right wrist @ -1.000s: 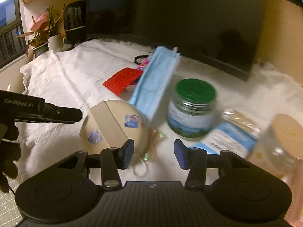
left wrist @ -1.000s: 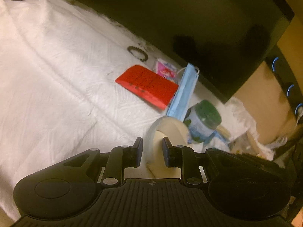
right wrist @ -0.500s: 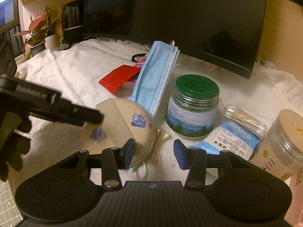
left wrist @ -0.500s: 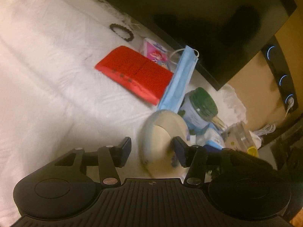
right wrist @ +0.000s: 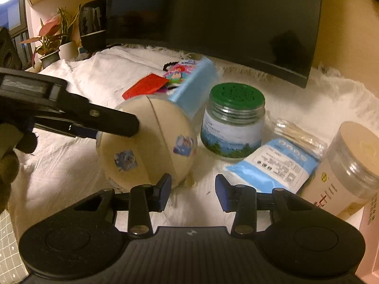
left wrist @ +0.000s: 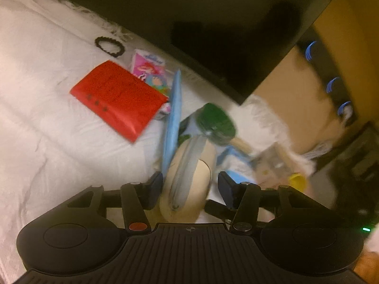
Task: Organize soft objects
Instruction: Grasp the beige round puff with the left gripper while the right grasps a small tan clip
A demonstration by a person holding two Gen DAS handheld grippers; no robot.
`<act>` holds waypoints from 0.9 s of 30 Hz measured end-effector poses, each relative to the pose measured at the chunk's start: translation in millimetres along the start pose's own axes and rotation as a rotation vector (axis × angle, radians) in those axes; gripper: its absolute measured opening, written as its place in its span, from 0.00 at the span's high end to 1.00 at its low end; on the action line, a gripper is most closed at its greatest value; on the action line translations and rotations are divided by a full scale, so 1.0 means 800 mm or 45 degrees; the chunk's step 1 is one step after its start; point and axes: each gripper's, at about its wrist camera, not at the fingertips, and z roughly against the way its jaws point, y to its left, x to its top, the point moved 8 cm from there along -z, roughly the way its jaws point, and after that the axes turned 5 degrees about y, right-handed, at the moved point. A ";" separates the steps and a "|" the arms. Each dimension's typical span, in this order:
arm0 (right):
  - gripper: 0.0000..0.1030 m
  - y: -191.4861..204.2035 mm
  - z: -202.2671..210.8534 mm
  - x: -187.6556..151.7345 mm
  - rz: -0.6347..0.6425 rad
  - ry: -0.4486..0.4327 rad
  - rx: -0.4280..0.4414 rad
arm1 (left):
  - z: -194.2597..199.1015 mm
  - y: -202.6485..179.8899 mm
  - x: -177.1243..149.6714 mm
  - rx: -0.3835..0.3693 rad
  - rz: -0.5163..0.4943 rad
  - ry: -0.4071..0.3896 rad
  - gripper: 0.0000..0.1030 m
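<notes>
Standing well apart, the jaws of the left gripper (left wrist: 190, 187) have just been opening; the beige cup-shaped mask (left wrist: 189, 177) sits on edge between them, near the left pad and clear of the right one, so nothing is pinched. In the right wrist view that gripper's dark finger (right wrist: 111, 120) lies against the mask's upper left side; the mask carries two small stickers and rests on the white cloth (right wrist: 90, 80). The right gripper (right wrist: 191, 193) has its jaws partly apart and they have just been closing a little; only cloth lies between them, while its left pad sits just beside the mask's lower edge; whether they touch I cannot tell. Behind the mask a blue surgical mask (right wrist: 194, 82) leans against it; beside that stands a green-lidded jar (right wrist: 234, 120); a red packet (left wrist: 118, 97), a pink cartoon packet (left wrist: 149, 68) and a black bead bracelet (left wrist: 110, 46) lie farther back; a dark monitor (right wrist: 213, 19) stands behind everything.
</notes>
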 end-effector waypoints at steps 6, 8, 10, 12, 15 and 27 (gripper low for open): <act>0.59 0.005 0.008 -0.010 0.024 0.007 0.004 | -0.009 -0.003 0.001 0.023 0.064 -0.029 0.55; 0.59 0.006 0.018 -0.014 0.020 -0.003 0.012 | 0.003 -0.001 -0.002 0.002 0.102 -0.058 0.57; 0.59 0.008 0.026 -0.018 0.024 -0.012 0.014 | 0.025 0.001 -0.004 0.023 0.117 -0.121 0.57; 0.59 0.010 0.027 -0.020 0.022 -0.014 0.016 | 0.054 0.003 -0.006 0.039 0.134 -0.204 0.57; 0.59 0.010 0.017 -0.015 0.010 -0.008 0.013 | 0.090 0.005 -0.010 0.102 0.107 -0.281 0.57; 0.67 0.006 -0.060 0.035 -0.090 0.021 0.012 | 0.131 0.025 -0.047 0.181 0.148 -0.286 0.57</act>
